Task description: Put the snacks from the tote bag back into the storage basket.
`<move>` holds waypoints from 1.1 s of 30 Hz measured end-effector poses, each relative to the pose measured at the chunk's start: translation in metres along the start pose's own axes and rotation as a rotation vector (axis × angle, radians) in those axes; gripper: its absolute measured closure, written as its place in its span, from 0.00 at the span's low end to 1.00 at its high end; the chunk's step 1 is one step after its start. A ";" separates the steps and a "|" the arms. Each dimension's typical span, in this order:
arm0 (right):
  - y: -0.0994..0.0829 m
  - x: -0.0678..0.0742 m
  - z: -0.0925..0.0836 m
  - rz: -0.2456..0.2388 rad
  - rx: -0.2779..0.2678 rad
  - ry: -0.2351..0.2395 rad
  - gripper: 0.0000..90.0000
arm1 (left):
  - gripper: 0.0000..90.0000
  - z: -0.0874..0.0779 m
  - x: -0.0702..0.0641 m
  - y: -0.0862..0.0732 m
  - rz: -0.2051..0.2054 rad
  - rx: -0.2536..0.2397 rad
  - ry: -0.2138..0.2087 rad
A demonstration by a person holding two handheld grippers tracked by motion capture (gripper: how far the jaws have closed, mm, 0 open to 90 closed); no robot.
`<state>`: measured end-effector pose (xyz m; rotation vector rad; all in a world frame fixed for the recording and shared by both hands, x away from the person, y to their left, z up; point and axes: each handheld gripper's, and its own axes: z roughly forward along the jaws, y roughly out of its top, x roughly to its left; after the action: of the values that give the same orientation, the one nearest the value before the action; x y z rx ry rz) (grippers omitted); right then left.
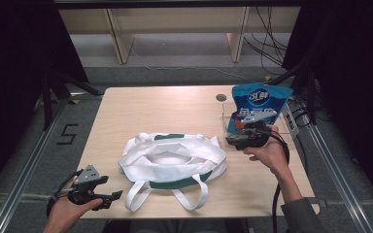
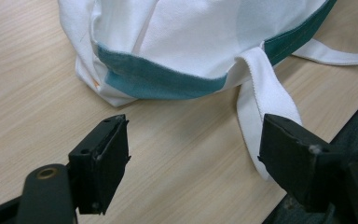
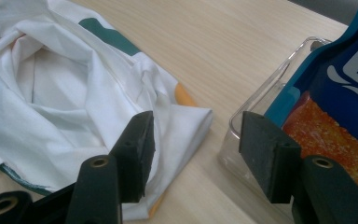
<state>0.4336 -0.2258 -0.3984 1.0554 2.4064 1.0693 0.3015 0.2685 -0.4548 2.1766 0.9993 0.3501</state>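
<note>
Your soft white cloth tote bag with green trim (image 1: 172, 162) lay limp at the worktop's (image 1: 150, 104) centre frame; its straps looked the best hold. Both claws, left (image 1: 108, 198) and right (image 1: 234, 141), were spread, empty.

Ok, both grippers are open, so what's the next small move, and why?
Probably swing the right gripper toward the blue pouch standing in the clear bin and close on its edge. The gripper is open right beside it, and the white tote bag lies open-mouthed nearby.
</note>
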 end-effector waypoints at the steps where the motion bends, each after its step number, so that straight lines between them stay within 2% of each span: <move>1: 0.000 0.001 0.001 0.001 -0.005 0.004 0.51 | 0.26 0.000 0.000 0.000 0.003 0.001 0.000; 2: -0.002 0.005 0.002 0.017 -0.020 -0.001 0.50 | 0.26 0.000 0.000 0.000 0.002 0.000 0.000; 3: -0.003 0.003 0.001 -0.007 -0.017 0.002 0.50 | 0.26 0.000 0.000 0.000 0.000 0.001 0.000; 4: -0.003 0.005 0.000 -0.006 -0.001 0.011 0.50 | 0.26 0.001 -0.001 0.000 -0.014 -0.010 0.004; 5: -0.004 0.006 0.001 -0.018 -0.023 0.006 0.50 | 0.26 0.001 -0.001 0.000 -0.025 -0.019 0.006; 7: -0.006 0.009 0.000 -0.018 -0.013 0.009 0.50 | 0.26 0.000 0.000 0.000 0.001 0.001 0.003; 8: -0.007 0.010 0.001 -0.021 -0.028 0.007 0.50 | 0.26 0.001 -0.001 0.000 -0.022 -0.018 0.008; 9: -0.008 0.012 0.000 -0.006 -0.006 0.017 0.50 | 0.26 0.001 -0.002 0.000 -0.029 -0.015 -0.002; 10: -0.009 0.011 0.002 -0.041 -0.036 0.004 0.50 | 0.26 0.000 -0.001 0.000 -0.010 0.000 -0.003; 11: -0.010 0.014 0.001 -0.007 -0.013 0.016 0.50 | 0.26 0.001 -0.001 0.000 -0.019 -0.008 -0.005; 13: -0.012 0.015 0.002 -0.010 -0.018 0.005 0.49 | 0.26 0.000 0.000 0.000 0.002 -0.001 0.001; 14: -0.012 0.015 0.002 -0.022 -0.020 0.006 0.49 | 0.26 0.000 0.000 0.000 0.000 -0.002 -0.002; 15: -0.014 0.016 0.003 -0.023 -0.024 0.006 0.49 | 0.26 0.001 -0.001 0.000 -0.011 -0.010 0.004; 16: -0.014 0.018 0.001 -0.011 -0.006 0.018 0.49 | 0.26 0.002 -0.002 0.000 -0.030 -0.017 0.007; 17: -0.015 0.019 0.002 -0.015 -0.019 0.011 0.49 | 0.26 0.002 -0.002 0.000 -0.036 -0.019 0.001; 18: -0.015 0.019 0.002 -0.024 -0.021 0.015 0.49 | 0.26 0.000 0.000 0.000 -0.010 0.004 -0.003; 19: -0.016 0.021 0.002 -0.022 -0.012 0.015 0.49 | 0.26 0.001 -0.001 0.000 -0.018 -0.007 -0.005; 20: -0.016 0.022 0.003 -0.030 -0.039 0.011 0.49 | 0.26 0.000 -0.001 0.000 -0.018 -0.006 -0.003; 23: -0.018 0.025 0.001 -0.027 -0.013 0.018 0.48 | 0.26 -0.001 0.000 0.000 0.007 -0.003 0.002; 25: -0.020 0.025 0.002 -0.041 -0.037 0.016 0.48 | 0.26 -0.001 0.000 0.000 0.003 -0.003 0.002; 29: -0.025 0.026 0.001 -0.015 -0.026 0.019 0.47 | 0.26 -0.001 0.000 0.000 0.006 -0.004 0.000; 31: -0.028 0.026 0.002 -0.018 -0.044 0.021 0.47 | 0.26 -0.001 0.000 0.000 0.005 -0.005 0.001; 33: -0.031 0.028 0.000 -0.005 -0.039 0.028 0.47 | 0.26 -0.001 0.000 0.000 0.001 -0.006 0.001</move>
<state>0.3993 -0.2195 -0.4203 1.0275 2.3988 1.1315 0.3014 0.2687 -0.4543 2.1715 0.9967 0.3542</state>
